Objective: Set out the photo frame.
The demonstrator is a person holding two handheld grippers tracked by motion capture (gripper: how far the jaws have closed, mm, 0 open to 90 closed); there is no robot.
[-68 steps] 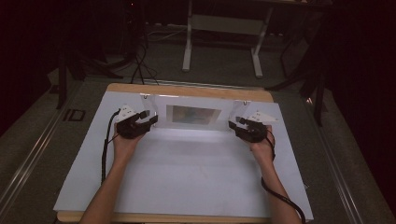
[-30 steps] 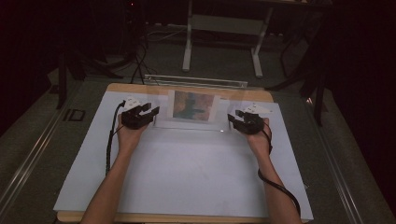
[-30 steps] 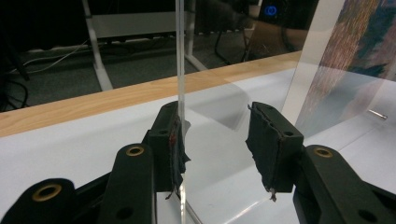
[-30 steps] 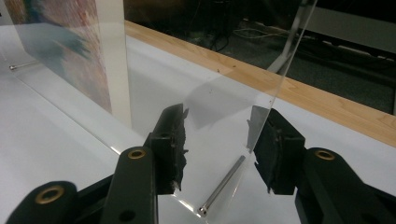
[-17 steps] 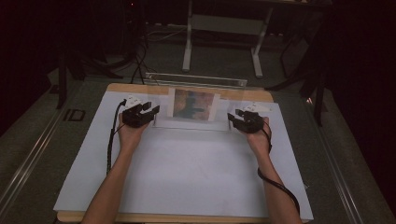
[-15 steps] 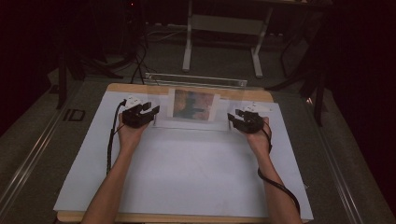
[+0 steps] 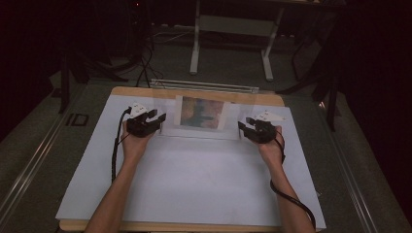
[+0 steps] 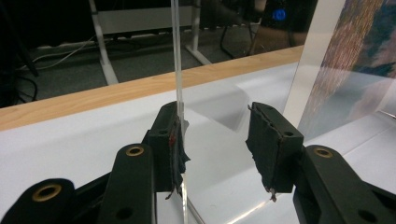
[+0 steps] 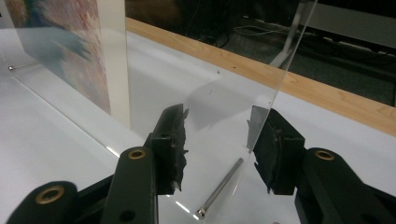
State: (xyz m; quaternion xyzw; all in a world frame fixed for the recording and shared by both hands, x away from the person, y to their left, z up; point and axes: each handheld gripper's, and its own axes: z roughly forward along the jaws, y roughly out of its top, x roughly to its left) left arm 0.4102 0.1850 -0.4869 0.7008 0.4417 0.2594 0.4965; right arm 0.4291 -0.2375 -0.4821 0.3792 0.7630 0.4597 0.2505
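Dim room, table (image 7: pixel 194 194) lit from above; gripper views sharp.

Two black tongs here, left tongs (image 7: pixel 156 118) and right tongs (image 7: pixel 244 127), each topped by a pale grey three-cornered plate. Black cables trail back along bare forearms. Up close: brass-ringed screw holes, frayed black pads (image 8: pixel 176 149).

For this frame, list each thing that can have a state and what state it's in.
Acrylic frame: upright on the table, its two side edges between the jaws of the grippers.
Picture: inside the frame, facing the person.
Left gripper: open, left pad against the frame edge, right pad apart.
Right gripper: open, frame edge near the right pad; contact unclear.
Metal pin: lying flat.
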